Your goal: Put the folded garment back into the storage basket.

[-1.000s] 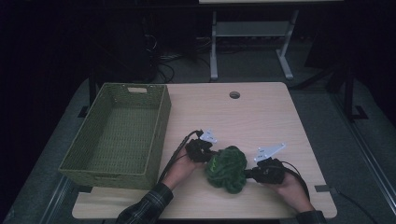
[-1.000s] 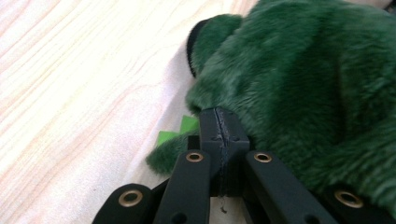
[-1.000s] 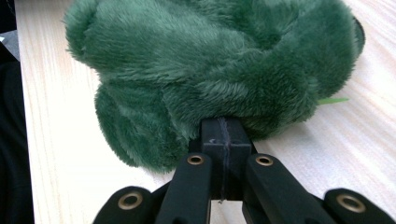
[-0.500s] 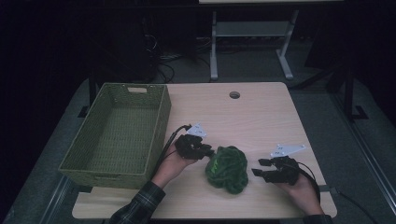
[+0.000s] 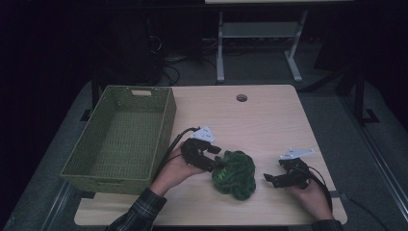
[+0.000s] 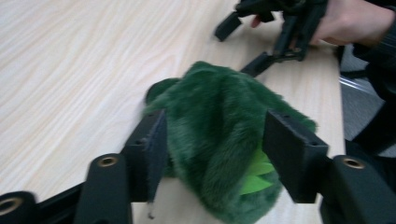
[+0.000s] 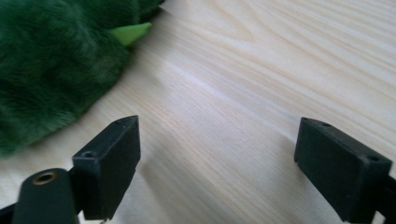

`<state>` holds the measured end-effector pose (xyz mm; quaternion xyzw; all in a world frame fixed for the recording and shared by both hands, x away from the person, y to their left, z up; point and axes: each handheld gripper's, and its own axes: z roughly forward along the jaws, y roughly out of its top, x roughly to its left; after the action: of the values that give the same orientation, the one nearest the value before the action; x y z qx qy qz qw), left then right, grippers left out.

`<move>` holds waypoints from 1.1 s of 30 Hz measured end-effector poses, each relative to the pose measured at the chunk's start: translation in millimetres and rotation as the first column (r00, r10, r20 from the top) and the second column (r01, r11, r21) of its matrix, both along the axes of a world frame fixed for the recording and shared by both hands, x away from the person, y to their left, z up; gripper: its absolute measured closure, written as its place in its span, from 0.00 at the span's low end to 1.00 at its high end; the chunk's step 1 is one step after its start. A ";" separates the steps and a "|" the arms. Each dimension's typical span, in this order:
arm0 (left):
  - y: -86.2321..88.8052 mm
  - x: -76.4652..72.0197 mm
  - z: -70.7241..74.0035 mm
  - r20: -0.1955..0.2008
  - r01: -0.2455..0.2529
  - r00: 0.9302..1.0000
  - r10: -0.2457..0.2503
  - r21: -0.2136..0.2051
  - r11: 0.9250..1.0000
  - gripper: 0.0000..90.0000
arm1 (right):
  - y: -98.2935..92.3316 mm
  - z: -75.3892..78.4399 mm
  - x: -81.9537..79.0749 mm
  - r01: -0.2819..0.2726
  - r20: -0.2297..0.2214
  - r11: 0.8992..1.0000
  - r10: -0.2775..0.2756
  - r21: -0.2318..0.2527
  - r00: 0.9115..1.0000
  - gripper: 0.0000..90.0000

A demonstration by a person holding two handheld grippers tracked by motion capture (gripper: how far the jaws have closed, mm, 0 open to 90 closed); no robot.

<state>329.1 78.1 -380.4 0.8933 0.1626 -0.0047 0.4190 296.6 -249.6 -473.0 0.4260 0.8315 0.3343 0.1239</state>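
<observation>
Two left gripper (image 6: 212, 154) jaws, just opening, flank green plush toy (image 6: 224, 135).

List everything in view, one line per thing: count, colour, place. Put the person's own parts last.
plush toy: one, dark green fur with light green bits, near edge of the table, between the grippers.
basket: one, olive green woven, on the table's left side.
table: one, light wood, with a round hole near its far edge.
frame: one, pale grey metal, on the floor beyond the table.
left gripper: one, black, jaws open around the plush toy, just been opening.
right gripper: one, black, jaws open over bare table right of the toy, just been opening.
</observation>
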 end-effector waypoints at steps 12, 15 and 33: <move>-19.3 -7.1 -18.6 -0.058 0.090 0.995 -0.086 0.074 0.993 0.26 | 0.9 -3.2 -0.4 0.008 0.040 1.000 -0.007 -0.029 0.999 0.14; -22.1 -6.4 -25.4 -0.066 0.096 0.994 -0.089 0.103 0.990 0.25 | 1.2 -3.8 0.0 0.010 0.043 1.000 -0.009 -0.025 0.999 0.14; -29.5 -15.3 -57.9 -0.034 0.130 0.991 -0.126 0.254 0.958 0.25 | 0.3 -5.1 -0.5 0.018 0.053 1.000 -0.017 -0.014 0.998 0.14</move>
<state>313.8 48.6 -438.3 0.9484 0.1075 -0.0187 0.2977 296.0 -249.3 -478.2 0.4232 0.8267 0.3383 0.1517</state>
